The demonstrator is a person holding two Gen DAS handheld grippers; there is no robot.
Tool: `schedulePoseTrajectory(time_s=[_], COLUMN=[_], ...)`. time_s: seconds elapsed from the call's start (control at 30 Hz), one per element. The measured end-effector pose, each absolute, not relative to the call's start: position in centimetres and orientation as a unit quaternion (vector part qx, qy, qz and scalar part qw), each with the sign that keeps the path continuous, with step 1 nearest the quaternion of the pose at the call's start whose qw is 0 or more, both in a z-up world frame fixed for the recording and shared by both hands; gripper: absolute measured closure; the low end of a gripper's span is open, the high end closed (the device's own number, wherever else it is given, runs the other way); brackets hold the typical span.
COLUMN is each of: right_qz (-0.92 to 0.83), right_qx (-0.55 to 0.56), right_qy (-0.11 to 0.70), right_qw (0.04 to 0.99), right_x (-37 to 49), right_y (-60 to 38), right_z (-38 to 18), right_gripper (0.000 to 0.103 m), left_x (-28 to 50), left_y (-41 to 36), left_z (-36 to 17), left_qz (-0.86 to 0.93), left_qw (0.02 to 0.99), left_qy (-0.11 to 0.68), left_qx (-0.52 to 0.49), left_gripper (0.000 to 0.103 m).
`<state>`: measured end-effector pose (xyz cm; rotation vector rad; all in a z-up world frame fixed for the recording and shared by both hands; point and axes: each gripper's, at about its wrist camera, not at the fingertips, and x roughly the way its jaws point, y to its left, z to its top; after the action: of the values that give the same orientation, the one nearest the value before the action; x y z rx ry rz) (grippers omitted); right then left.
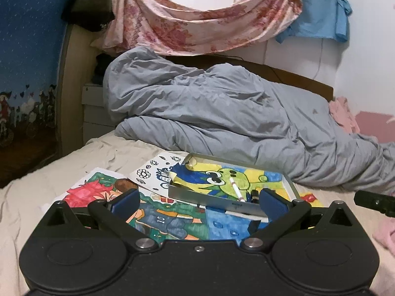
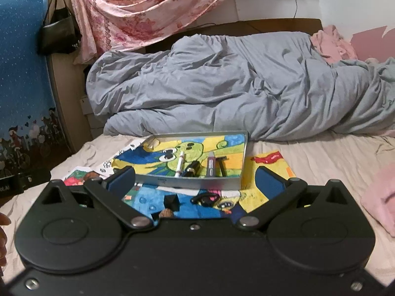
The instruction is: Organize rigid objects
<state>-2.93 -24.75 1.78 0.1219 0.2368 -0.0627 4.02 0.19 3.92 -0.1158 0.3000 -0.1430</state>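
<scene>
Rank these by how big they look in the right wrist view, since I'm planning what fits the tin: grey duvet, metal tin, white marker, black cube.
1. grey duvet
2. metal tin
3. white marker
4. black cube; it looks close to the marker and lies nearer the camera, so their order is unsure.

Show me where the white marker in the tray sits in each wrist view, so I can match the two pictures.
Left wrist view: the white marker lies in the tray, lower centre-right, just left of the right finger.
Right wrist view: the white marker lies in the tray, centre, left of a small black object.
Shared landmark: the green cartoon drawing lining the tray, with the grey duvet behind.
</scene>
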Motion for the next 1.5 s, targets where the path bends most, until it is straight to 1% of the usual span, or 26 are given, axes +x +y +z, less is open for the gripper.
schedulePoseTrajectory(time_s=[0.33, 0.6, 0.73, 1.5], right_qz=[-0.049, -0.061, -0.063, -0.057], right_qx=[0.040, 0.044, 0.048, 0.044], right_qy=[0.173, 0.187, 0.198, 0.210], right_qw=[0.983, 0.979, 0.977, 0.975], right_x=[-3.6, -2.9, -2.0, -1.2], right_y=[-22.9, -22.6, -22.6, -22.7], right_z=[-0.2, -0.7, -1.1, -1.1], right_gripper=[0.000, 0.000, 0.000, 0.000], left_x=[2.4, 2.4, 2.8, 3.4], left_y=[-0.3, -1.2, -1.3, -1.1], left_z=[2.4, 1.3, 0.9, 0.5], left_qz=[-0.078, -0.084, -0.080, -0.069], left_qw=[0.982, 0.981, 0.980, 0.978], left_qy=[0.170, 0.174, 0.184, 0.196], left_qx=[-0.033, 0.004, 0.005, 0.002], left_gripper=[0.001, 0.001, 0.001, 0.001])
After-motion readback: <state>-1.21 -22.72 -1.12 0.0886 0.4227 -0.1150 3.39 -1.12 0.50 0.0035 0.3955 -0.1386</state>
